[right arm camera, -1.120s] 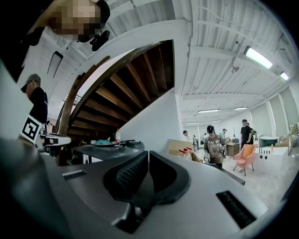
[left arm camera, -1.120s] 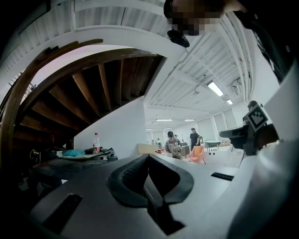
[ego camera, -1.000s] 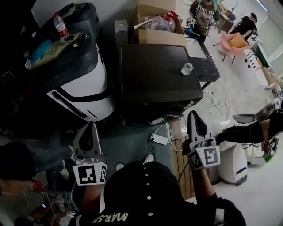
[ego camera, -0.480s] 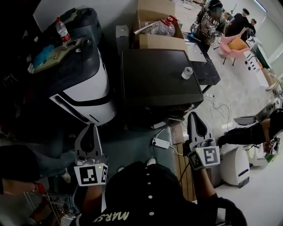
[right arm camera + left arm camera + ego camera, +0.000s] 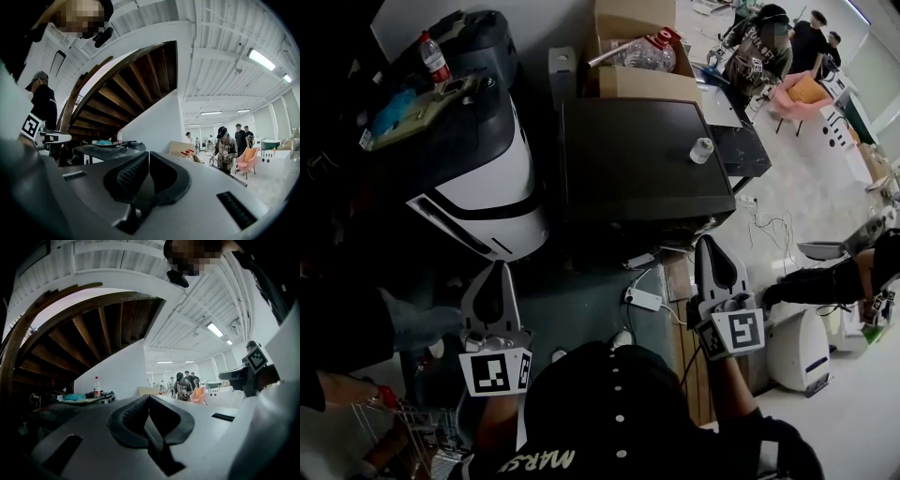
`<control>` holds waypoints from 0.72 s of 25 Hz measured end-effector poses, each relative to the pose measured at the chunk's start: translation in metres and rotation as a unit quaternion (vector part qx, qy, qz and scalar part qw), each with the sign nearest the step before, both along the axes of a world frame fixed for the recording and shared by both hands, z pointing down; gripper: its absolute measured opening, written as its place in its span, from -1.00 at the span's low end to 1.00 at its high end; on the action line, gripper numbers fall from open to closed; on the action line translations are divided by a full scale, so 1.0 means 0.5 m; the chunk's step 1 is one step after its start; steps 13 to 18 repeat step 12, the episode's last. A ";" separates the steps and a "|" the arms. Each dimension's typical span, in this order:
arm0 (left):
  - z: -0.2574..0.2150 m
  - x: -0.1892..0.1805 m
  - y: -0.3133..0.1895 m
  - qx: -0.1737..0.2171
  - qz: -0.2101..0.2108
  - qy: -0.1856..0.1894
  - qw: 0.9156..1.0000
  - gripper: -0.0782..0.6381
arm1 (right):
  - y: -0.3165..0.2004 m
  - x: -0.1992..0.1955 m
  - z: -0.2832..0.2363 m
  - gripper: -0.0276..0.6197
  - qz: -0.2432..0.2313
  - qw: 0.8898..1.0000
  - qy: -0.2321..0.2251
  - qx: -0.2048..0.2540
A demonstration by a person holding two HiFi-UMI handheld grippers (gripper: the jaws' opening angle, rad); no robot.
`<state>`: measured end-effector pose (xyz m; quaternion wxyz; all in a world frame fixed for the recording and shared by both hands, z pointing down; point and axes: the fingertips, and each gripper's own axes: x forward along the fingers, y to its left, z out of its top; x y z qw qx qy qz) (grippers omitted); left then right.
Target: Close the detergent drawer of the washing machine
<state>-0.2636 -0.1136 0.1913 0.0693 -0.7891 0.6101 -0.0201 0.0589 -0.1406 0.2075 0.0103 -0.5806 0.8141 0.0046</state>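
Note:
A dark, flat-topped machine (image 5: 637,159) stands ahead of me in the head view. Its front face is hidden below its top edge, and no detergent drawer shows in any view. My left gripper (image 5: 496,266) hangs over the dark floor, short of the machine's near left corner. It is shut with nothing between its fingers, and its own view shows the left gripper (image 5: 148,397) with the pads meeting. My right gripper (image 5: 707,241) is just off the machine's near right corner. It is shut and empty too, as the right gripper view confirms (image 5: 148,153).
A white-and-black appliance (image 5: 478,178) stands to the left of the machine, with a red-capped bottle (image 5: 434,54) on it. A small white cup (image 5: 700,149) sits on the dark top. A cardboard box (image 5: 637,56) is behind it. A power strip (image 5: 643,298) and cables lie on the floor. People (image 5: 759,47) stand at the far right.
Both grippers hold their places, still shut. The people at the far right have shifted about, and a person's legs at the lower left have moved.

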 end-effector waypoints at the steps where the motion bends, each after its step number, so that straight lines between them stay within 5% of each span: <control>1: 0.000 -0.001 0.000 -0.001 0.000 -0.001 1.000 -0.74 | 0.000 -0.004 -0.002 -0.81 -0.003 1.000 -0.002 0.002; 18: 0.002 0.002 0.008 0.001 0.000 -0.003 1.000 -0.74 | 0.004 -0.003 -0.003 -0.81 -0.004 1.000 -0.007 0.005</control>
